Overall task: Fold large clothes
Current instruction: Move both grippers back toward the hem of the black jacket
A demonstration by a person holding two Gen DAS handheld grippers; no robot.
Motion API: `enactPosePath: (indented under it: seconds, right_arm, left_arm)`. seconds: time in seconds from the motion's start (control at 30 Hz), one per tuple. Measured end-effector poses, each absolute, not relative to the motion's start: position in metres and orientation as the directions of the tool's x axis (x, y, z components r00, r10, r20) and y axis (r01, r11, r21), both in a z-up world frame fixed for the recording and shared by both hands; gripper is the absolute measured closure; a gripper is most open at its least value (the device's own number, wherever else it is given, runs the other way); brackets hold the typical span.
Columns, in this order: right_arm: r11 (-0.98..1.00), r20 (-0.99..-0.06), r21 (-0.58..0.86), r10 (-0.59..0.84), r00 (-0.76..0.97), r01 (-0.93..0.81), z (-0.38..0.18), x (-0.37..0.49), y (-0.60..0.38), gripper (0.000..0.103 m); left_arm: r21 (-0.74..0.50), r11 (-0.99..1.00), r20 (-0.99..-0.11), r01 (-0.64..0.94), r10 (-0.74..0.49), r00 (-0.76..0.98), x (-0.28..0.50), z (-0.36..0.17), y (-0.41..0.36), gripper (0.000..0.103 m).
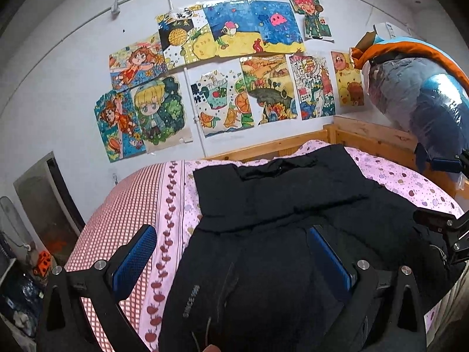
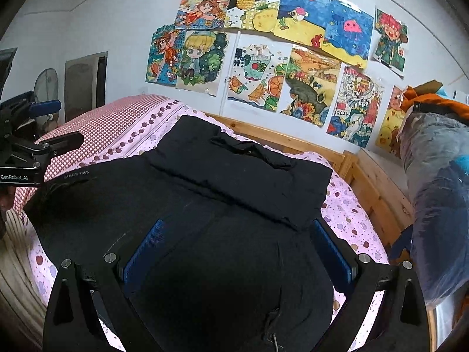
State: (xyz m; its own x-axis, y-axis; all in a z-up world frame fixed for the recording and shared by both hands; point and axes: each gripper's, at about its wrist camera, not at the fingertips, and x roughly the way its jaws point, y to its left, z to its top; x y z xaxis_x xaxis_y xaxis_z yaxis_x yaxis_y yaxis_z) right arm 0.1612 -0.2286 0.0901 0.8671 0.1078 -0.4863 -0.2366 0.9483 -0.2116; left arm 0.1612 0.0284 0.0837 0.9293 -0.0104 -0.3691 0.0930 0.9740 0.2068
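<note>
Lying lengthwise on the bed [image 1: 123, 211], the black jacket [image 1: 263, 234] points its collar toward the wall drawings [image 2: 293, 58] (pink sheet bare at both sides). Left tool [image 1: 231, 252] and right tool [image 2: 237, 249] hover spread, empty.

Children's drawings [image 1: 222, 67] on wall; pink patterned sheet [image 1: 176, 193]; wooden bedframe [image 1: 366, 135].

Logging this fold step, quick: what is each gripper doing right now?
Left gripper: open, holding nothing, above the black coat.
Right gripper: open, holding nothing, above the same coat.
</note>
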Motion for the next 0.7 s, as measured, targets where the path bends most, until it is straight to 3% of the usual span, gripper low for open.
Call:
enactPosePath:
  seconds: [0.37, 0.57, 0.7]
  right_arm:
    - [0.946, -0.515, -0.213, 0.106, 0.851, -0.246, 0.072, 0.149, -0.231, 0.006]
    - [0.954, -0.539, -0.194, 0.092, 0.837, -0.229, 0.061, 0.145, -0.24, 0.006]
    - [0.961, -0.548, -0.181, 0.078, 0.833, -0.21, 0.054, 0.147, -0.246, 0.006]
  left_arm:
    - [0.238, 0.962, -0.453, 0.134, -0.012, 0.891, 0.144, 0.048, 0.016, 0.0]
    - [0.174, 0.965, -0.513, 0.197, -0.082, 0.854, 0.135, 0.039, 0.016, 0.0]
    - [0.192, 0.964, -0.518, 0.185, -0.061, 0.853, 0.128, 0.035, 0.021, 0.0]
